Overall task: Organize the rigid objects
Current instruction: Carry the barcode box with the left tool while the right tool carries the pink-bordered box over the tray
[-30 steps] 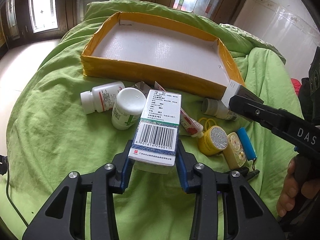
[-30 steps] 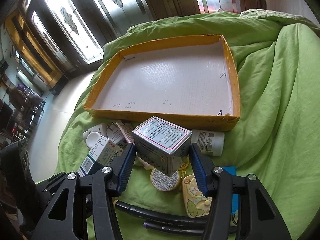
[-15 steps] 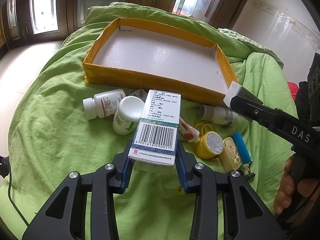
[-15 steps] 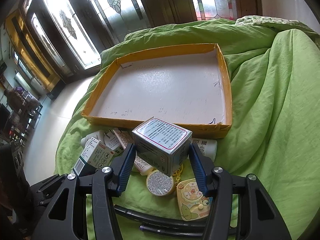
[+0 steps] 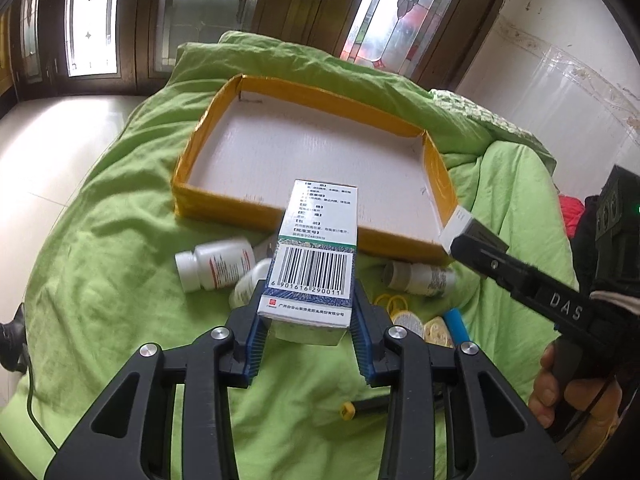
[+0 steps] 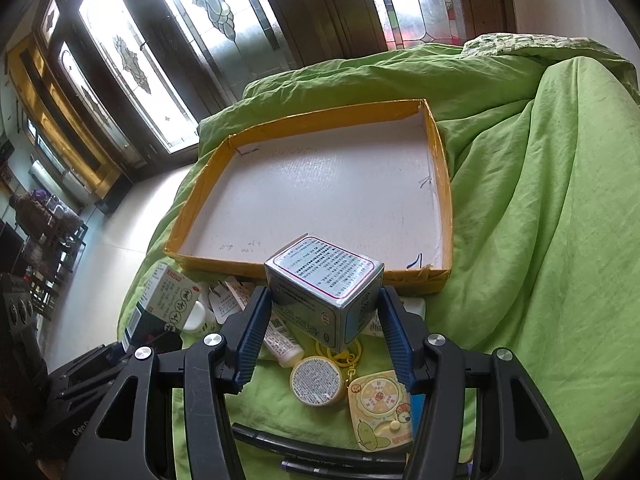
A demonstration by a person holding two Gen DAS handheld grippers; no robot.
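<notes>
The left hand-held gripper is clamped on a tall white medicine carton, its blue pads pressing the carton's two side faces near the barcode end. The carton's long axis runs away from the hand-held gripper toward the tray, barcode end nearest the camera, printed end reaching over the tray's near wall. The right hand-held gripper grips a silver cube-shaped box by two opposite sides, one corner edge turned toward the camera and the text-covered top face tilted up; this box hangs just short of the tray's near wall, toward its right corner. The yellow-walled cardboard tray lies on a bed covered with a green blanket, and its white floor holds nothing. On the blanket along the tray's near wall lie a white pill bottle on its side, a second small bottle also on its side, a round yellow tin, a yellow cartoon keychain card, a squeeze tube and a blue cylinder. Dark pens lie closest to the bed's near edge. A person's hand holds the right tool's handle at the right edge of the left wrist view.
</notes>
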